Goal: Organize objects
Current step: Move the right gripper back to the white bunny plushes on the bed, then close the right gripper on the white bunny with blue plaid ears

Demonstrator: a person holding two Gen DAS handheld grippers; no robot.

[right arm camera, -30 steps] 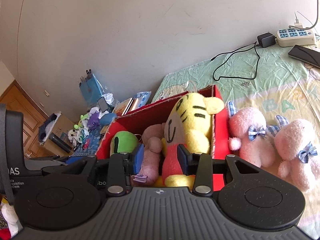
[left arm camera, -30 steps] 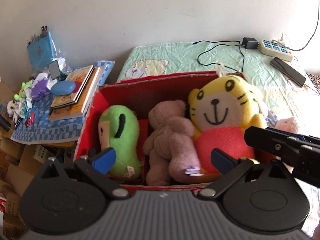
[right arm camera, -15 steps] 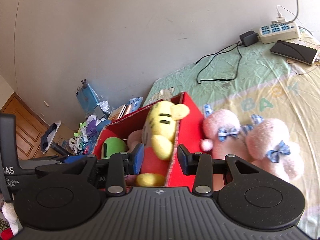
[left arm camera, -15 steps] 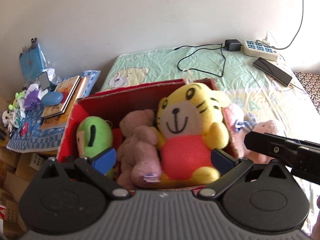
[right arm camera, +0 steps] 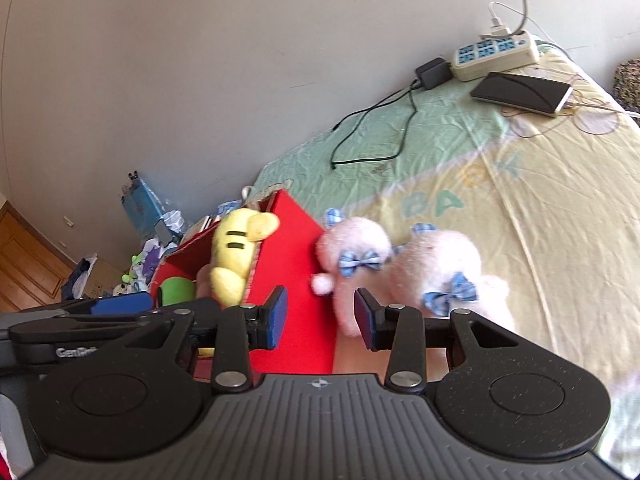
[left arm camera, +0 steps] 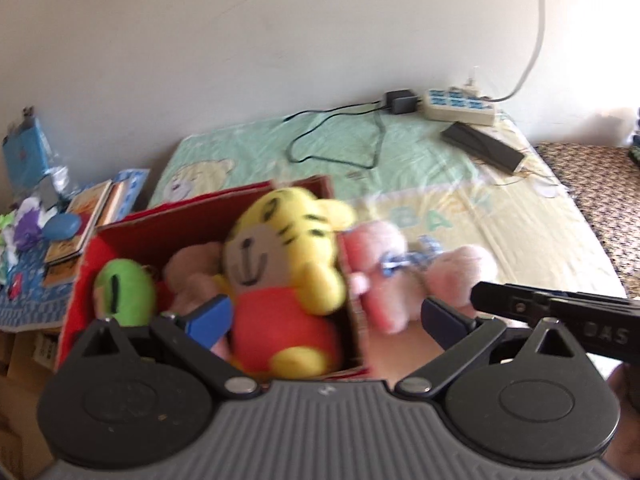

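- Left claw (left arm camera: 326,316) nearest in left wrist view, blue pads spread wide, nothing held; black ribbed body, round pivot discs.
- Right claw (right arm camera: 319,316) in right wrist view, blue-padded fingers parted moderately, empty; hovering over red box wall and nearest pink plush.
- Red box (left arm camera: 168,220), cardboard, open top, sitting on bed at its left edge; flat red outer side facing right wrist view.
- Inside box: green plush (left arm camera: 124,294) at left, brownish-pink bear (left arm camera: 192,276) in middle, yellow tiger plush (left arm camera: 288,264) with red shirt and black stripes at right, leaning on right wall.
- Two pink plush toys outside box on bed, just beside its right wall: first pink plush (right arm camera: 352,264) touching box, second pink plush (right arm camera: 440,268) beside it; fuzzy, blue checked bows.
- Bed (right arm camera: 540,200) covered in crinkled sheet, pale yellow near, mint green far, letters and bear print.
- Far on bed: black cable (right arm camera: 372,132), black adapter (right arm camera: 432,72), cream power strip (right arm camera: 496,56) with blue sockets, dark flat phone (right arm camera: 520,92).
- Left of bed: cluttered low surface with blue checked cloth (left arm camera: 24,300), books (left arm camera: 88,216), small toys; blurred.
- Plain off-white wall (left arm camera: 280,40) behind; wooden door (right arm camera: 24,268) at far left in right wrist view.
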